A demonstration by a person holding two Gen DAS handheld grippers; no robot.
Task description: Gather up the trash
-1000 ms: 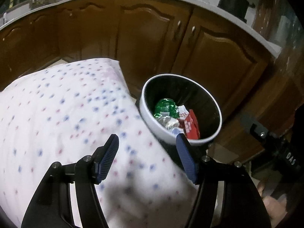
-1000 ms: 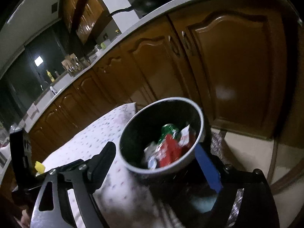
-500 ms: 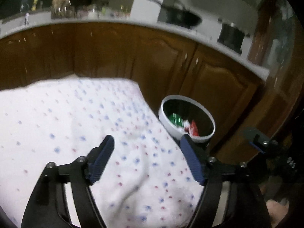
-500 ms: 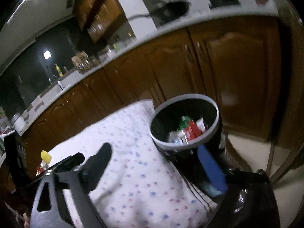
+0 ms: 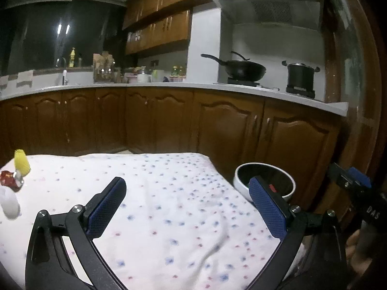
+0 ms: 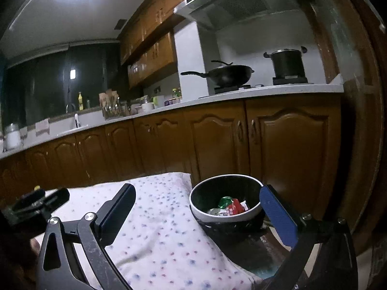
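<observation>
1. The left gripper (image 5: 186,207) hangs over the white worktop cloth dotted blue and red (image 5: 169,193), fingers wide, holding nothing
2. The right gripper (image 6: 200,217) has its fingers wide too, empty
3. The round black trash bin with a white rim (image 6: 226,199) stands just right of the worktop, holding green, red and white crumpled wrappers (image 6: 229,207)
4. A yellow piece (image 5: 21,163) and a red wrapper (image 5: 8,177) lie at the far left

Dotted cotton-like tablecloth (image 5: 174,205): matt, soft, lightly creased. Beside the cloth's right edge, trash bin (image 6: 226,213) with smooth glossy white rim and dark interior, holding shiny crinkled foil wrappers (image 6: 228,207). Beyond the cloth, cabinet doors (image 5: 227,128): varnished brown wood, semi-gloss. Left gripper (image 5: 187,207) and right gripper (image 6: 200,212): matt black frames, textured blue pads (image 5: 266,213).
</observation>
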